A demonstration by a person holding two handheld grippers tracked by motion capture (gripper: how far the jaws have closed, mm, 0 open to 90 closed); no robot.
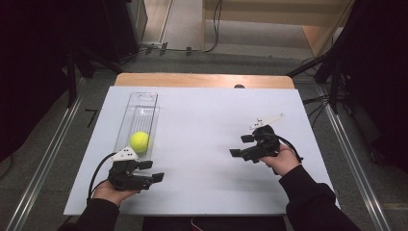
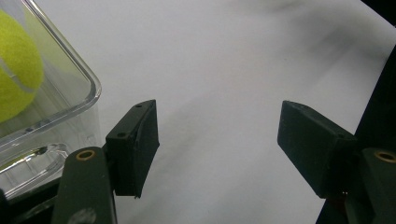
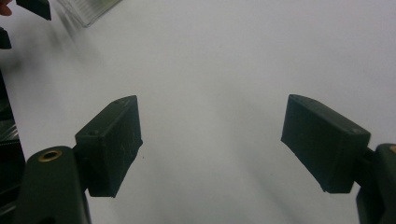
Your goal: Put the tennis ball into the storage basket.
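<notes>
A yellow-green tennis ball lies in the near end of a long clear plastic tray on the white table sheet, left of centre. My left gripper rests on the sheet just in front of that tray, jaws wide apart and pointing right, nothing between them. In the left gripper view the ball and the tray's corner sit at the upper left, beside my left gripper. My right gripper is at the right of the sheet, open and pointing left; in the right gripper view it faces bare white sheet.
The white sheet covers a wooden table whose far edge shows beyond it. Dark stands and cables crowd both sides and the floor behind. In the right gripper view, the tray's corner and a jaw of the other gripper show at top left.
</notes>
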